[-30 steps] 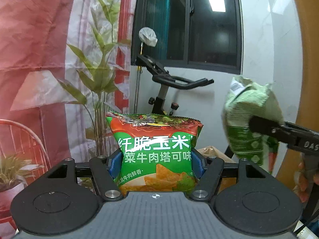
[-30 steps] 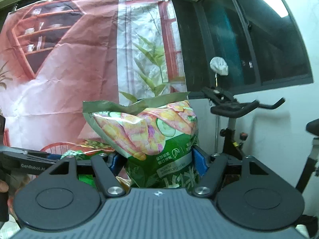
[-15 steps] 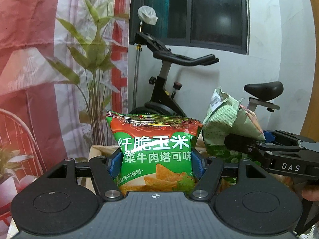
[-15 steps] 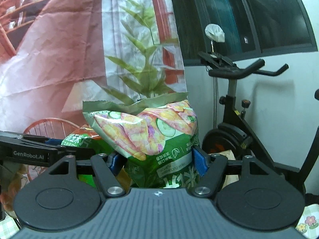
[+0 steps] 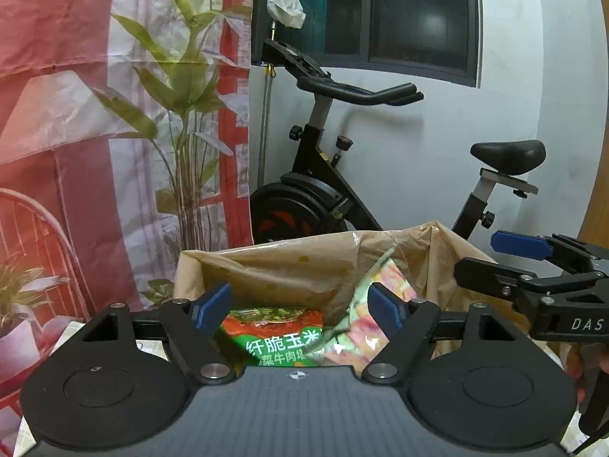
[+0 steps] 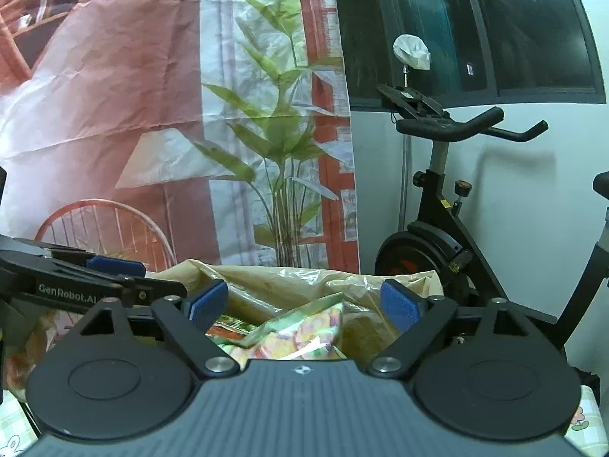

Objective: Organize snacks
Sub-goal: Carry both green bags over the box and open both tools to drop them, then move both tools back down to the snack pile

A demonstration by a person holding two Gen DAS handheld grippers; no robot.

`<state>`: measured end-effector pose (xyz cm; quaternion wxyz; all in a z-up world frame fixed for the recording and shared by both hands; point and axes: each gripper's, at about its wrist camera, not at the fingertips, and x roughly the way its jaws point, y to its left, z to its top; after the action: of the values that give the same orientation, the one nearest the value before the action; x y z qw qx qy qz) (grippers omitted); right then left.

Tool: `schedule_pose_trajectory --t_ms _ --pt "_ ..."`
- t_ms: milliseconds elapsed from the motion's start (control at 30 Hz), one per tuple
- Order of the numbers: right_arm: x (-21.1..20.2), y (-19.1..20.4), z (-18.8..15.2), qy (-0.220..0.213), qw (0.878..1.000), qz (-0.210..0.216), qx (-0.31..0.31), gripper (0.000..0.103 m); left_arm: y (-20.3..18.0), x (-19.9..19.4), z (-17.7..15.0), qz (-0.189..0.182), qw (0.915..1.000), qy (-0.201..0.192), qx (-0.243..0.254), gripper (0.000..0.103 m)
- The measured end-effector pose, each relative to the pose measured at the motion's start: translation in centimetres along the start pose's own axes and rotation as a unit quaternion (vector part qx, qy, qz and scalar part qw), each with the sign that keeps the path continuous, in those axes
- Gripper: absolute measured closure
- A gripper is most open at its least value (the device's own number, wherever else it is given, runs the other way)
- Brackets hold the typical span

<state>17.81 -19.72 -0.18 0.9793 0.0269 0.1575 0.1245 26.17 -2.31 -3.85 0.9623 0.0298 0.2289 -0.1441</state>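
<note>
A brown paper bag stands open in front of both grippers. Inside it lie a green and red corn chip packet and a green packet with pink and yellow print. My left gripper is open and empty just above the corn chip packet. My right gripper is open and empty above the pink and yellow packet, and it also shows at the right of the left wrist view. The bag's rim shows in the right wrist view.
A black exercise bike stands behind the bag against a white wall. A printed red and white backdrop with a plant picture hangs at the left. A checked cloth covers the surface at the lower right.
Both grippers lowered to the bag and opened. The corn chip packet and the pink and yellow packet left the fingers and now lie inside the bag.
</note>
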Motion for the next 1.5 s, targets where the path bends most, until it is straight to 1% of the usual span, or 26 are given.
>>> schedule_pose_trajectory --t_ms 100,300,433,567,667,900,1067,1200,1367,1500 --pt "-1.5 0.1 0.0 -0.003 1.0 -0.002 0.004 0.014 0.0 -1.7 -0.3 0.005 1.0 -0.002 -0.002 0.023" --pt "-5.2 -0.3 -0.6 0.005 1.0 0.002 0.031 0.014 1.0 -5.6 -2.0 0.012 0.9996 0.003 -0.026 0.023" --pt "-7.8 -0.3 -2.0 0.013 0.999 -0.002 0.048 0.014 1.6 -7.9 -3.8 0.016 0.9989 0.013 -0.042 0.024" --pt "-9.7 -0.1 -3.9 0.024 0.998 -0.007 0.066 0.014 1.6 -9.6 -6.0 0.024 0.9987 0.019 -0.04 0.024" --pt "-10.8 0.4 -5.6 0.036 0.996 -0.011 0.076 0.014 1.3 -10.4 -7.6 0.021 0.9983 0.029 -0.045 0.024" --pt "-12.0 3.2 -9.5 0.083 0.993 -0.012 0.078 0.014 0.8 -11.1 -11.3 0.024 0.9967 0.057 -0.054 0.024" --pt "-11.5 5.6 -12.6 0.132 0.988 0.002 0.079 0.014 1.1 -10.6 -13.7 0.025 0.994 0.085 -0.065 0.027" --pt "-10.6 7.6 -15.0 0.171 0.982 0.015 0.073 0.014 1.6 -10.3 -15.4 0.028 0.9919 0.101 -0.071 0.027" --pt "-9.1 10.0 -17.4 0.226 0.972 0.032 0.051 0.014 2.0 -10.0 -17.2 0.033 0.9895 0.119 -0.075 0.028" --pt "-8.3 11.1 -19.1 0.263 0.964 0.028 0.034 0.014 2.3 -10.0 -18.1 0.034 0.9883 0.127 -0.077 0.028"
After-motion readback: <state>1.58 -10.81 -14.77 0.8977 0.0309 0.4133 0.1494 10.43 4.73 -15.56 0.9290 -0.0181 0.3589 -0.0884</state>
